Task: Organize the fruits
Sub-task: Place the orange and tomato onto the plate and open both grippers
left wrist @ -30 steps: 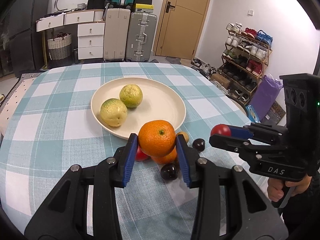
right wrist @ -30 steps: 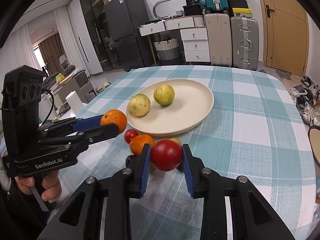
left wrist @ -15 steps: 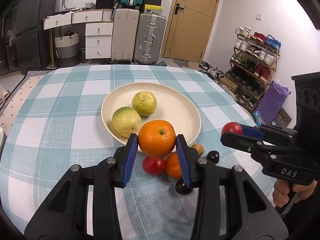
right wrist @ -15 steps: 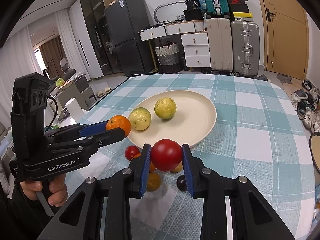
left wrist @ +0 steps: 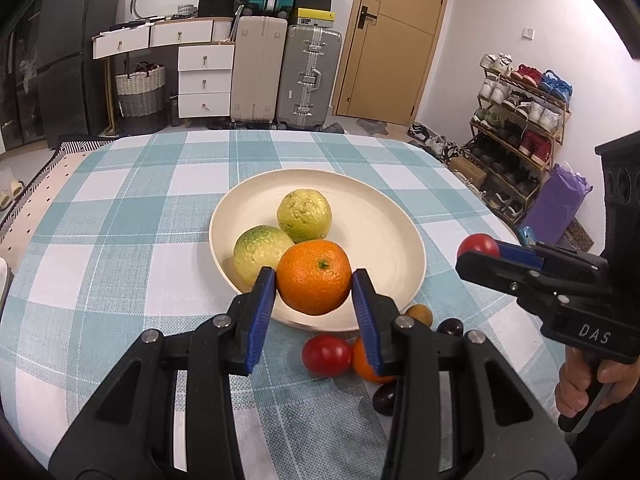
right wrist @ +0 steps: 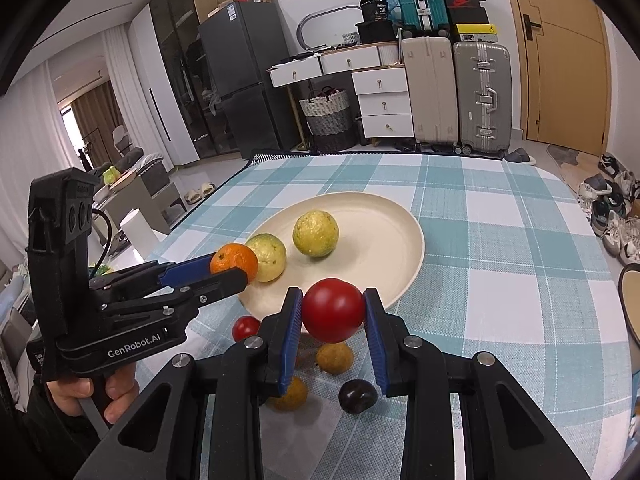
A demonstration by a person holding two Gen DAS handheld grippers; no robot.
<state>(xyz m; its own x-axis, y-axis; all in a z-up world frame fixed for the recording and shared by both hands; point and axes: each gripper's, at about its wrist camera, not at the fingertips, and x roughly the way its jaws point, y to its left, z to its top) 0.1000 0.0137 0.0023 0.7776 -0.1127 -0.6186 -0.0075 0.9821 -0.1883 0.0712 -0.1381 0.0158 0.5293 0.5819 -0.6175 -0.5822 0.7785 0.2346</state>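
Observation:
My left gripper [left wrist: 314,280] is shut on an orange [left wrist: 314,277], held above the near rim of the cream plate [left wrist: 384,236]. Two yellow-green fruits [left wrist: 305,216] [left wrist: 261,249] lie on that plate. My right gripper [right wrist: 332,312] is shut on a red round fruit [right wrist: 333,309], held over the tablecloth just short of the plate [right wrist: 384,240]. On the cloth near the plate lie a small red fruit [left wrist: 326,355], an orange one [left wrist: 366,364], a brownish one [right wrist: 334,357] and two dark plums [right wrist: 357,396] [left wrist: 450,326].
The round table has a teal-and-white checked cloth [left wrist: 120,240]. Part of another plate [right wrist: 630,300] shows at the right edge. Suitcases, drawers and a shoe rack [left wrist: 520,120] stand beyond the table. A hand [right wrist: 92,396] grips each handle.
Both grippers have travelled forward toward the plate with their fruit still clamped. The orange now hangs over the plate's near rim; the loose fruits have slipped back under the fingers.

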